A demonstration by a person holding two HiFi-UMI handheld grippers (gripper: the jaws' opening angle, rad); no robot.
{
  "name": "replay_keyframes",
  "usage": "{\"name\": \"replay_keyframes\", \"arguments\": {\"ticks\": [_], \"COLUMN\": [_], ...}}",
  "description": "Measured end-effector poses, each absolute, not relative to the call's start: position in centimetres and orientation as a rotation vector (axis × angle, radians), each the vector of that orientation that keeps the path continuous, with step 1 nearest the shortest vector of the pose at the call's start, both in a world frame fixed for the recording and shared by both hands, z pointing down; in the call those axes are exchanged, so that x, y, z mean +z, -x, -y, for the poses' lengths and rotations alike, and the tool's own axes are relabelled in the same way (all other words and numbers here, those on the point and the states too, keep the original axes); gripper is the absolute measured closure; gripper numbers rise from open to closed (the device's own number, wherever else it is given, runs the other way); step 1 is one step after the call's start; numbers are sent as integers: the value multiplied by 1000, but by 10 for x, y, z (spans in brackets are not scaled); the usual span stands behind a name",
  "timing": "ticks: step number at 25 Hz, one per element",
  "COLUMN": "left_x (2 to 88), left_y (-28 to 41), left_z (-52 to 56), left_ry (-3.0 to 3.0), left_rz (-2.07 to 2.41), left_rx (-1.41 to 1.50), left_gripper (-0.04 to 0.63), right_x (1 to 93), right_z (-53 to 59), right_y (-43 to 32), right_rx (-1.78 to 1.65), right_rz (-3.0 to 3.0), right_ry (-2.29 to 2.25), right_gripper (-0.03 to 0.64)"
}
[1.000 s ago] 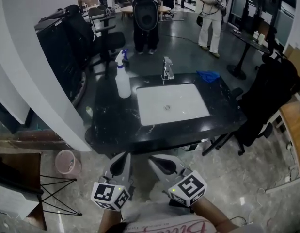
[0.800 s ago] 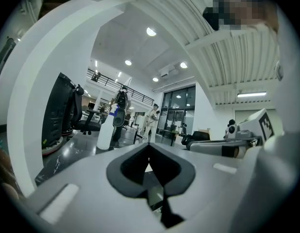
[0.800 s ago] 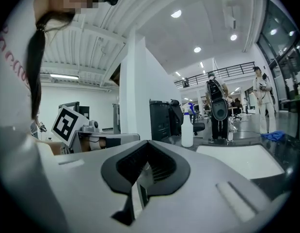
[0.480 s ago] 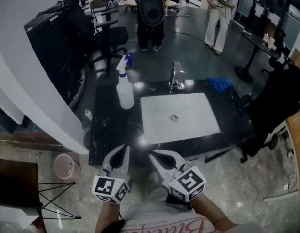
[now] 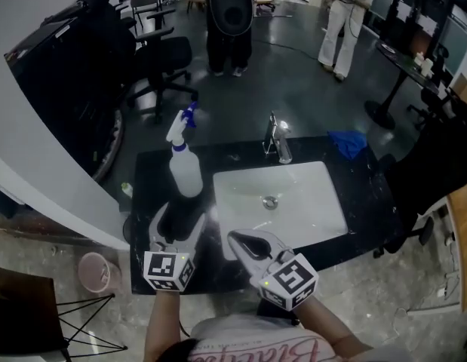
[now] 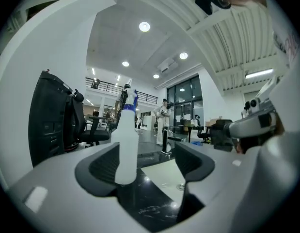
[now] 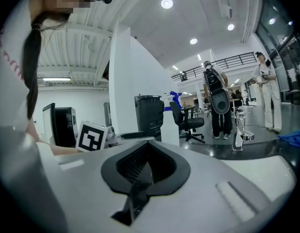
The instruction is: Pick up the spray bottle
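The bottle (image 5: 185, 173) stands upright on the black counter (image 5: 369, 188), left of the sink (image 5: 293, 202). The left gripper (image 5: 178, 216) points at it with its jaws opening. In the left gripper view the bottle (image 6: 126, 149) stands in the gap, close by the left jaw, not clamped. The right gripper (image 5: 237, 238) hangs over the sink's near edge, jaws together and empty.
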State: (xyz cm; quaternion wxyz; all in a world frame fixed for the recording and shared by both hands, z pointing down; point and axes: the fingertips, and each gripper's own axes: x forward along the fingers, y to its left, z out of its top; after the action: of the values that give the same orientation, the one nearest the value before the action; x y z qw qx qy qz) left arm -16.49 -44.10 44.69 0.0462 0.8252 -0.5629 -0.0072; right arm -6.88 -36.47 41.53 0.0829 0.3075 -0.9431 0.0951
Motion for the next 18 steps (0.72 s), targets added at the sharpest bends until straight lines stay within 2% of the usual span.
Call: {"name": "replay_keyframes", "arguments": {"ticks": [3, 6, 15, 18], "left_x": [464, 477, 501, 503], "left_y": [169, 175, 179, 177], "left_z": [473, 499, 563, 577], "left_ry": [-2495, -2449, -2458, -2474], "left_rz": [1776, 1814, 1799, 1768], "left_rx": [66, 101, 199, 220], "left_gripper": [117, 42, 36, 64], "right_x": [424, 433, 449, 452], "right_z": [375, 381, 379, 376], "right_y": [73, 80, 90, 88], "right_rx": [310, 330, 381, 388], "right_rz": [2791, 2767, 2696, 2693], "right_ry": [-885, -861, -880, -907], "right_gripper": [615, 615, 615, 615]}}
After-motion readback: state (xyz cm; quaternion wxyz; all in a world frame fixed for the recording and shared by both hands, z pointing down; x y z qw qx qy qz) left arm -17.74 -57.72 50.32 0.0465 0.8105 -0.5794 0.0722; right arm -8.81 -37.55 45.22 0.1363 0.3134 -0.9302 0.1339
